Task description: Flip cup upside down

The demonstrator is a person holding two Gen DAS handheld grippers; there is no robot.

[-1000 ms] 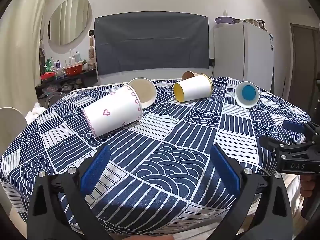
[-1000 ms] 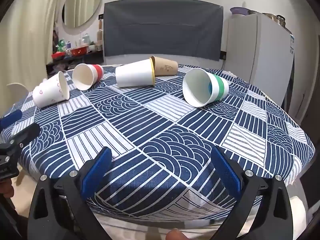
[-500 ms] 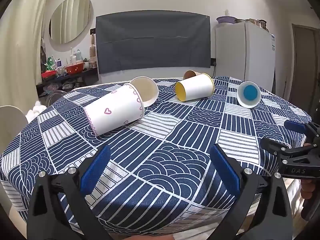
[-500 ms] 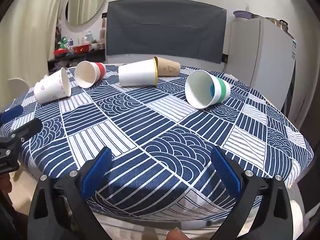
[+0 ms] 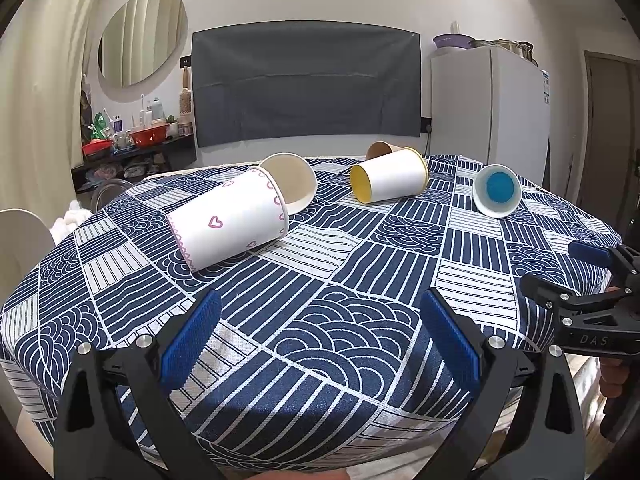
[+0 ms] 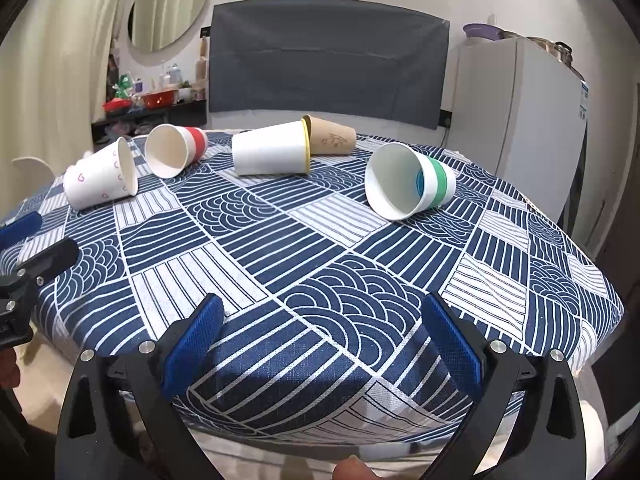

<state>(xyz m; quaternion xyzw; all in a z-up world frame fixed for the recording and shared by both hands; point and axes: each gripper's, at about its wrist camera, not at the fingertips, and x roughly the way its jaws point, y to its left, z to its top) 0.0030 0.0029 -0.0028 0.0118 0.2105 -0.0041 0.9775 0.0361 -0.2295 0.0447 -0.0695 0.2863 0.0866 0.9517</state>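
Five paper cups lie on their sides, all empty, on my round table's blue patterned cloth (image 6: 360, 248): heart-print cup (image 5: 230, 224), yellow-rimmed cup (image 6: 272, 154), green-banded cup (image 6: 408, 184), red-banded cup (image 6: 176, 150), brown cup (image 6: 332, 140). Behind stand a white fridge (image 5: 488, 108) and round mirror (image 5: 142, 38). My left gripper (image 5: 320, 332) and right gripper (image 6: 320, 332) both gape wide, holding nothing.

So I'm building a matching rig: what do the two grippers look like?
Both alike: the left gripper and right gripper have matte black angular arms with silver bolts and ribbed blue pads. White "DAS" lettering marks the right one's side. No cables or sleeves show.
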